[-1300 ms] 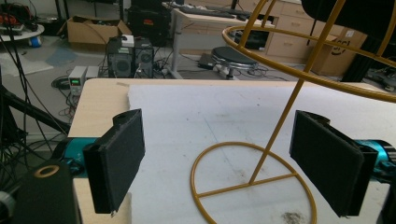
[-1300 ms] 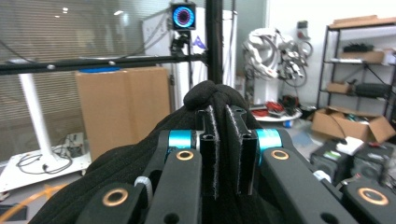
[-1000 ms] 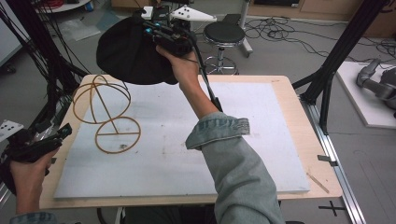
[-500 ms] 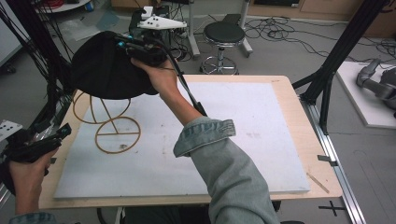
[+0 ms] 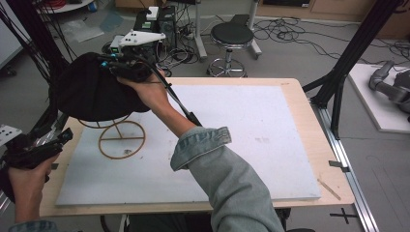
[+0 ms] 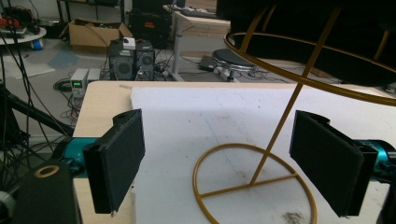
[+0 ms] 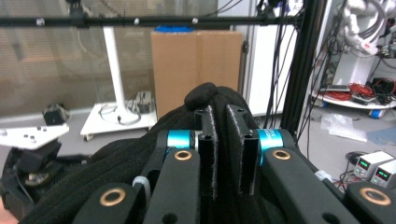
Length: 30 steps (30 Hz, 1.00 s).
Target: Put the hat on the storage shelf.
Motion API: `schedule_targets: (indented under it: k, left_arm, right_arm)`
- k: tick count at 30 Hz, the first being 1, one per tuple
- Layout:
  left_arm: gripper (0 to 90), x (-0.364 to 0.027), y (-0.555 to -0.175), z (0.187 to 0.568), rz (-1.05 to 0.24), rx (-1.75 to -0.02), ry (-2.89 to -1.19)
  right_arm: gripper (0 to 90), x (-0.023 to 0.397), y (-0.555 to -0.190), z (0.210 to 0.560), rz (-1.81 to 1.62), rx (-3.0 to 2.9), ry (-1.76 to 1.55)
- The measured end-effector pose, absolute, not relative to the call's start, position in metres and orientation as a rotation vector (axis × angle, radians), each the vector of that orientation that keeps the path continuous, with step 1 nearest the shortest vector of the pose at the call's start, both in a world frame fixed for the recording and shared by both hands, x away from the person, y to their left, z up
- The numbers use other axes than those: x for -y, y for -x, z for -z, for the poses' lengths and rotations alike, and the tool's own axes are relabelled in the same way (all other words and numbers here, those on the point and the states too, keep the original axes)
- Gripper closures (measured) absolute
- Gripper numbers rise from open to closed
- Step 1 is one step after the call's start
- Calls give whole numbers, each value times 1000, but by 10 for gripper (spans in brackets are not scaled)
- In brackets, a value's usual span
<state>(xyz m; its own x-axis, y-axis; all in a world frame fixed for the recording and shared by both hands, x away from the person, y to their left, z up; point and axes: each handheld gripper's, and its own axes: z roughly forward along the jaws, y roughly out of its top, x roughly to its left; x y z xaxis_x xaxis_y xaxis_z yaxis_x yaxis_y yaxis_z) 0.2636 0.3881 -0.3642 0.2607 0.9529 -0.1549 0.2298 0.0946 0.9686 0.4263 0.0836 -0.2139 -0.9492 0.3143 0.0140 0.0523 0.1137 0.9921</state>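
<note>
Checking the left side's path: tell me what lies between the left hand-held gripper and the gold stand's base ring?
Only bare white board between the left hand-held gripper and the base ring, per the left gripper view.

one black hat (image 5: pixel 94 92), one gold wire stand (image 5: pixel 122 139), two grippers, one stool (image 5: pixel 232 35).

A round black stool (image 5: pixel 232 35) stands on the grey floor (image 5: pixel 300 58) behind the table. Many cables (image 5: pixel 290 34) lie there. A cardboard box (image 7: pixel 196 65) stands near a black frame post (image 7: pixel 306 60).
</note>
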Motion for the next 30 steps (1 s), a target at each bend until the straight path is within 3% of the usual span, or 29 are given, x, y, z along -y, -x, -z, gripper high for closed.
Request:
schedule_targets:
  k: [19,30]
  left_arm:
    - [185,-388,-263,366,-796,-1205,-1397]
    - [187,-389,-263,369,-796,-1209,-1416]
  right_arm:
    - [792,-101,-422,241,-1764,-2297,-321]
    - [548,-87,-430,235,-1775,-2261,-399]
